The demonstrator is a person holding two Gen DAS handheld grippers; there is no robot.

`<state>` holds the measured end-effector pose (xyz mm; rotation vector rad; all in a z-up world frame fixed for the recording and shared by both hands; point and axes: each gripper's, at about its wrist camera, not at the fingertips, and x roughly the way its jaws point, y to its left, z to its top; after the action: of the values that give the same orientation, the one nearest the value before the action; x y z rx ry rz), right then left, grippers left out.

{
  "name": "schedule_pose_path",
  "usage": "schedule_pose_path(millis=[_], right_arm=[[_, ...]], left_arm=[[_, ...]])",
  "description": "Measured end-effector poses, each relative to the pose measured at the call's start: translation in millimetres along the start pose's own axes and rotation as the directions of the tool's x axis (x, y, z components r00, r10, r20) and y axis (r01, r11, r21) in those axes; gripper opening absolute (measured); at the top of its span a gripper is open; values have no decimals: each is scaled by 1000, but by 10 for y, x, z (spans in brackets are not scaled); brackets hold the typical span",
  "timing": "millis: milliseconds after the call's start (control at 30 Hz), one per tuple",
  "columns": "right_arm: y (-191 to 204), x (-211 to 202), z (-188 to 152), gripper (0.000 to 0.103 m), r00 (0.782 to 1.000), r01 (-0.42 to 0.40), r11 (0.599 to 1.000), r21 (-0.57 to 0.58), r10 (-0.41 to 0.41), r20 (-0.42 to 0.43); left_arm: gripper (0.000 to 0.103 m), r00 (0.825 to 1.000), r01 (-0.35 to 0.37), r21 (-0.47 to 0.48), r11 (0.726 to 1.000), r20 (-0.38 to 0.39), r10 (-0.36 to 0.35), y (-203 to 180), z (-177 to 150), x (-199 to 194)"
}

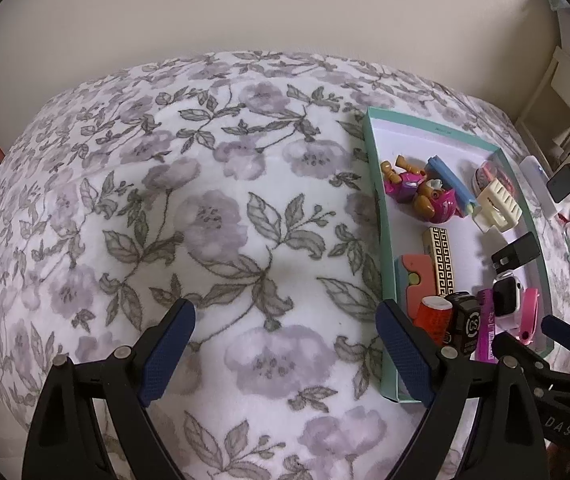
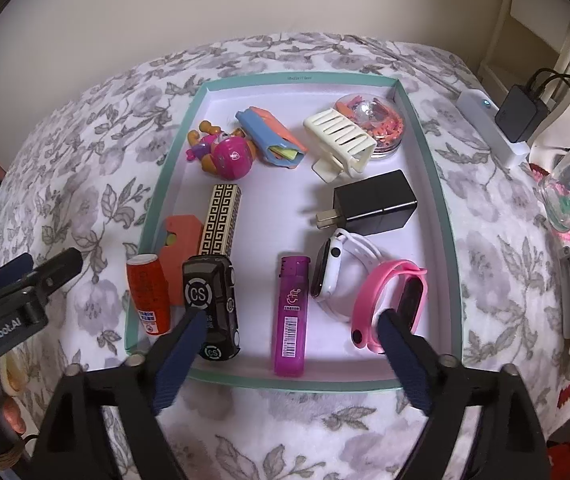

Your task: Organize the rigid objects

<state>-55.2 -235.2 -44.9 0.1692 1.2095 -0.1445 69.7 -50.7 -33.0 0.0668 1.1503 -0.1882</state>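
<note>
Item: shallow teal-rimmed tray (image 2: 447,216), resting on a floral blanket (image 1: 213,216) over a bed, toward its right side. Contents, near edge to far: red cylinder (image 2: 149,294), black CS car-shaped piece (image 2: 213,300), purple lighter (image 2: 291,316), white watch (image 2: 331,276), pink band (image 2: 389,300); mid tray, patterned gold-black bar (image 2: 221,224) against an orange block (image 2: 183,236), black plug adapter (image 2: 377,202); far edge, pink figure toy (image 2: 221,150), blue-orange case (image 2: 273,138), cream clip (image 2: 343,142), clear dome of beads (image 2: 373,120).

I hold the right gripper (image 2: 291,350) over the tray's near edge, jaws released and wide, straddling the lighter. The left gripper (image 1: 285,350) hangs over bare blanket left of the tray, jaws likewise released, holding nothing.

Handling note: I judge the lighter the likeliest next pick; I would centre on its body, descend straight, and keep the tips off the car and the band.
</note>
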Motion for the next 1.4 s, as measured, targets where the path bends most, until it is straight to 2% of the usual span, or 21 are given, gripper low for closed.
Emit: schedule_pose_path(millis=[567,733,1400], right_arm=[[27,-150,-102,101,999,13,1000,11,-13,43],[45,-227,-130,101,998,14,1000,11,-14,62],[88,-534,-222,101,991,35,999,4,-36,132]], left_arm=[[92,995,-83,-9,997,46,83,82,-105,-251],[92,995,-64,7,998,72,63,55,-140,-330],[92,987,-105,60,993,130,97,-43,-296,-600]])
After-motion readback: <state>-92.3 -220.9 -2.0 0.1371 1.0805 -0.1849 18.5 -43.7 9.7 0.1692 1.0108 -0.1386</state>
